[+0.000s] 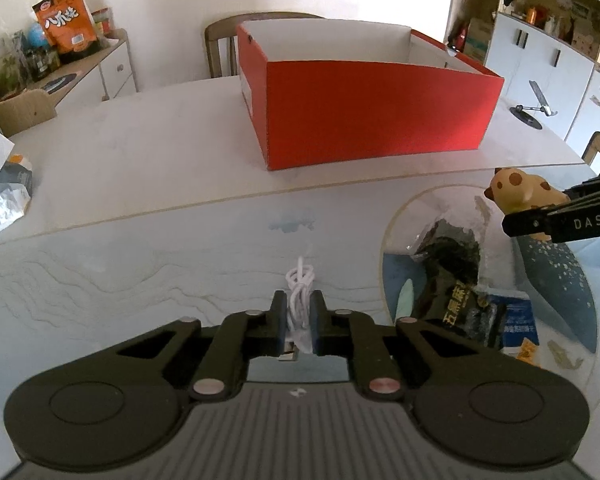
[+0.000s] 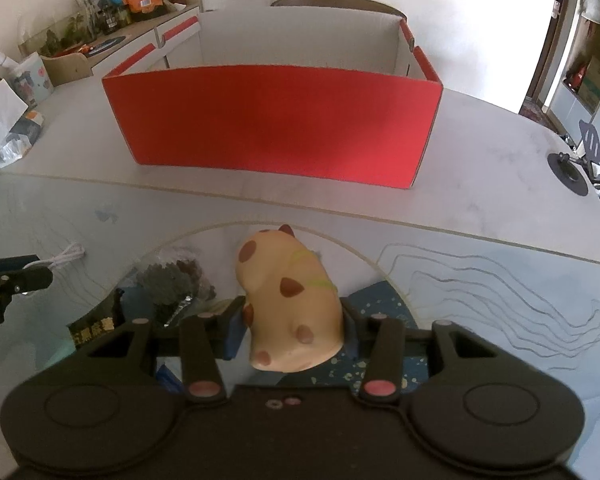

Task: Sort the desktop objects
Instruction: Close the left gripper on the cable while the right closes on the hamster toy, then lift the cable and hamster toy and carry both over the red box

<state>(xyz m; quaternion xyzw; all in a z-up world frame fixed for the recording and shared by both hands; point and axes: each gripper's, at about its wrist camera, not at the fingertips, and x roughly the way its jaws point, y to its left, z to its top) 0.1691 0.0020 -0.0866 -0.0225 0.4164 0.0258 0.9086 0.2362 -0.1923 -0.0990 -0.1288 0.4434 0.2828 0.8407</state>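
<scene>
Both grippers grip loads, hiding white cable's (image 1: 299, 304) plug, toy's (image 2: 290, 304) flanks.

Both wrist views sit low over the counter's (image 1: 140, 168) near edge, facing its far edge; both share the red box (image 1: 372, 108) (image 2: 276, 120); each glimpses the other hand-held gripper.

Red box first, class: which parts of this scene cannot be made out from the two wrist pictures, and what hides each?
- Red box floor: hidden in both wrist views by its own front wall, so its contents cannot be told.
- White cable: in the left wrist view, its rear part is covered by the left tongs.
- Spotted toy underside: in the right wrist view, hidden by the right tongs body.
- Dark packet: small print unreadable.
</scene>
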